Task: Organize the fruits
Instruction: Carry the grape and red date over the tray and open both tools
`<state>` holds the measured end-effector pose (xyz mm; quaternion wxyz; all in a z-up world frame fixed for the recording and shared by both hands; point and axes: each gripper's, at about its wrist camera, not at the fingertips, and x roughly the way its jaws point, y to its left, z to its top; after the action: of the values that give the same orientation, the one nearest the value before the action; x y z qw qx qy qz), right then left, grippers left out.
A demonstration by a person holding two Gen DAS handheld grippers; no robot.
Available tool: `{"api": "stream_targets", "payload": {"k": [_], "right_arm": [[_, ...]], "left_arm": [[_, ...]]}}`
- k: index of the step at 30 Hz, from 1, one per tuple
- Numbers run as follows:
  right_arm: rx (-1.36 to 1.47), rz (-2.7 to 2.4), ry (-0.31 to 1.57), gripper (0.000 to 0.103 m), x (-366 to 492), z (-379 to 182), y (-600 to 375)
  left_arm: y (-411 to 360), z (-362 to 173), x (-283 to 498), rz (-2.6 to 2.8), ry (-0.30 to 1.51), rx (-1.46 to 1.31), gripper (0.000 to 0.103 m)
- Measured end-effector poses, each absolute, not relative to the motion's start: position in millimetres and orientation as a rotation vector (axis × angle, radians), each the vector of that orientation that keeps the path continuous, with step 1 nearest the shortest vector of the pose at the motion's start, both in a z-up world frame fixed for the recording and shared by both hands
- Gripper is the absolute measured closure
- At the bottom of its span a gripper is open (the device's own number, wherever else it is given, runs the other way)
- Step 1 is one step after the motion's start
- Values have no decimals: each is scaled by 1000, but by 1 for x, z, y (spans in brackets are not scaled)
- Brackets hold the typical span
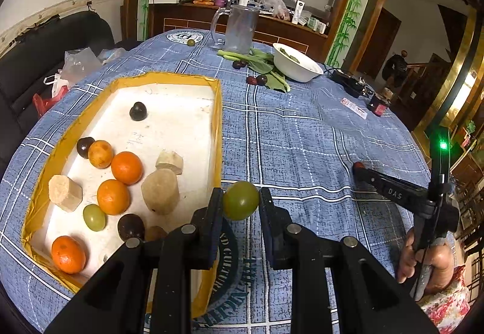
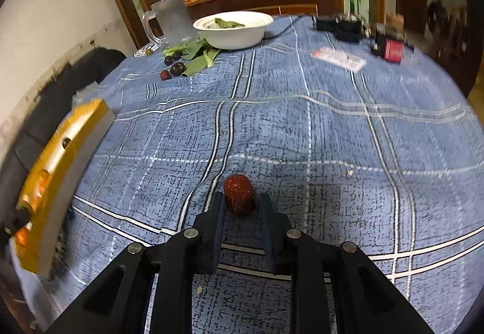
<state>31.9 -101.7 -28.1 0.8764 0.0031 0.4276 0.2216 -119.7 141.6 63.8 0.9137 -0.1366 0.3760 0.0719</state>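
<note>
Blue plaid tablecloth [image 1: 302,134], yellow-rimmed white tray [image 1: 216,110] at left. My left gripper [image 1: 241,202] pinches a smooth round green grape-like fruit [image 1: 241,204] at the tray's edge: soft, slippery, gripped across its middle. My right gripper [image 2: 240,203], angled down, pinches a wrinkled red date [image 2: 238,194], light and firm.

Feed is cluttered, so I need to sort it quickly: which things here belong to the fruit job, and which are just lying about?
Job:
- green grape in left gripper
- red date in right gripper
- yellow-rimmed tray of fruit
- loose dark fruits by the greens

Lying about:
- white bowl
- clear jug
- leafy greens
</note>
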Motion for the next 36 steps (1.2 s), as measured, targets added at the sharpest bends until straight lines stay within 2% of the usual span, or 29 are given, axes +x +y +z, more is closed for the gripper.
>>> {"api": "stream_targets", "payload": {"k": [12, 22, 36], "right_arm": [[35, 518, 817, 83, 1, 3, -87], [2, 768, 827, 82, -40, 36, -3], [-148, 877, 847, 81, -64, 25, 94]], "left_arm": [[197, 76, -150, 265, 718, -356, 80], [237, 58, -163, 322, 746, -428, 80], [247, 38, -162, 343, 795, -417, 80]]}}
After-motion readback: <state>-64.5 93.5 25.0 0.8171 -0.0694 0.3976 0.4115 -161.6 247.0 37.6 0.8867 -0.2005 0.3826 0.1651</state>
